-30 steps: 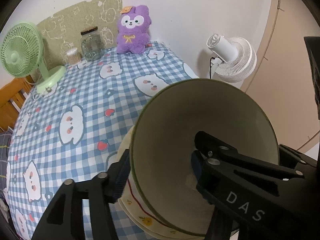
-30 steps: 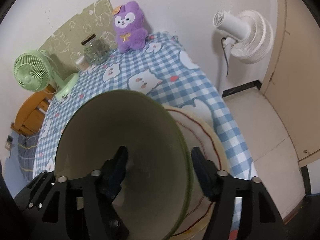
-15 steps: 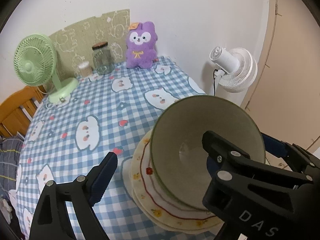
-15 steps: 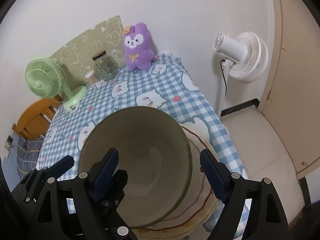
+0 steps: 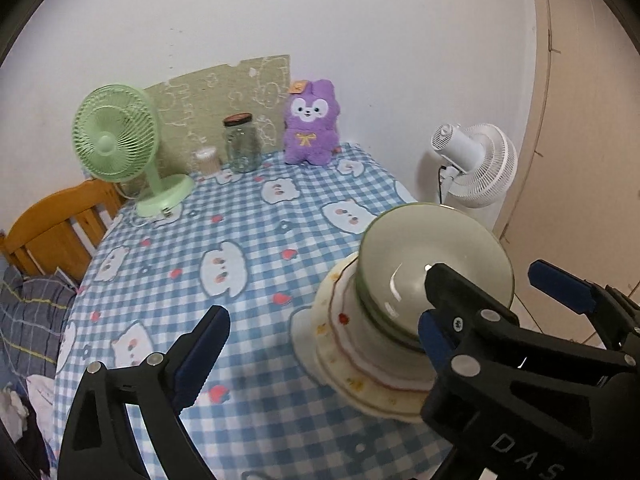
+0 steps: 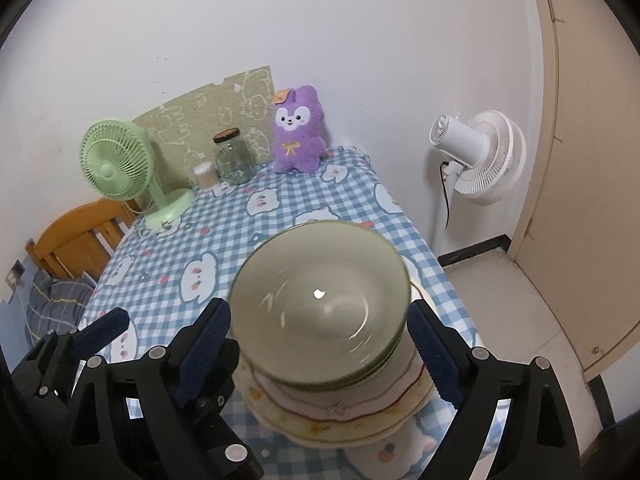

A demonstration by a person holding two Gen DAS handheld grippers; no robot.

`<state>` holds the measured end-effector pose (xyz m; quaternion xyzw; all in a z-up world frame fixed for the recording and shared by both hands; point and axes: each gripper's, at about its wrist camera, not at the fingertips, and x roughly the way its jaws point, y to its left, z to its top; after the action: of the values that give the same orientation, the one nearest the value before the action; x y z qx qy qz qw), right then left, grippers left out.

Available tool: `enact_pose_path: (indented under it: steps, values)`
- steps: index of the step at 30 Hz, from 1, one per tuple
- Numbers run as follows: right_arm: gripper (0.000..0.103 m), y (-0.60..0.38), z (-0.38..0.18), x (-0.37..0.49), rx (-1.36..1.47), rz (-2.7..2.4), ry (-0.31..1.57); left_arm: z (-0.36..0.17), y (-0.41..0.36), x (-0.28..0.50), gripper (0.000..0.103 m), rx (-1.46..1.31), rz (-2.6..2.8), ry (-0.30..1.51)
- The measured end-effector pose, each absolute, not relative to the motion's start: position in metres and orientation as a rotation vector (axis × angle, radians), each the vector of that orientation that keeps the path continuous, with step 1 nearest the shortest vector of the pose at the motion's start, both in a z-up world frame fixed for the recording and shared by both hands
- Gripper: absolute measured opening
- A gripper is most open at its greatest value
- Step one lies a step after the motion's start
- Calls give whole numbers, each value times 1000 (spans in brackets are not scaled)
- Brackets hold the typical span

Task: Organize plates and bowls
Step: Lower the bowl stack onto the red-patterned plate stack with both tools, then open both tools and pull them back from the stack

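Black plastic frames with dark blue pads fill the near edge of both wrist views. The left gripper (image 5: 320, 344) sits low over the checked tablecloth (image 5: 248, 240) with its jaws spread wide and nothing between them; its left pad hangs over bare cloth and its right pad lies just beside the base of the bowls. The right gripper (image 6: 320, 344) is also spread wide and holds nothing: one pad stands on each side of the stack, close to the bowl wall, though whether either touches cannot be told.

Between the right gripper's fingers, green-rimmed bowls (image 6: 320, 304) sit nested upright, at least two by their rims. They rest on a stack of cream plates (image 6: 332, 412) with red wavy lines and small yellow flowers, near the table's right front corner. In the left view the same bowls (image 5: 432, 268) and plates (image 5: 352, 364) lie to the right of the gap.

A second ago each gripper was clamped on a bowl rim that filled the frame; since then both have let go, opened and pulled back and upward, so the whole stack and more table show.

Farther back on the cloth stand a green desk fan (image 5: 116, 140), a small container of cotton swabs (image 5: 207, 160), a glass jar (image 5: 242, 144) with a dark lid and a purple plush rabbit (image 5: 310, 124) against the white wall. A white standing fan (image 6: 476, 156) is on the floor to the right of the table, and a wooden chair back (image 5: 56, 224) shows at the left.
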<state>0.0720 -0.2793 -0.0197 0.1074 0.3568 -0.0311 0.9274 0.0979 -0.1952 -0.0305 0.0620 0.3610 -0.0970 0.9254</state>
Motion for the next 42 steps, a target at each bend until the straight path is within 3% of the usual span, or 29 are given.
enact_pose_path:
  steps: [18, 42]
  values:
    - [96, -210, 14, 10, 153, -33, 623, -5, -112, 31, 103, 80, -122, 618]
    - [100, -182, 36, -40, 119, -62, 496, 9, -39, -15, 103, -13, 10, 518]
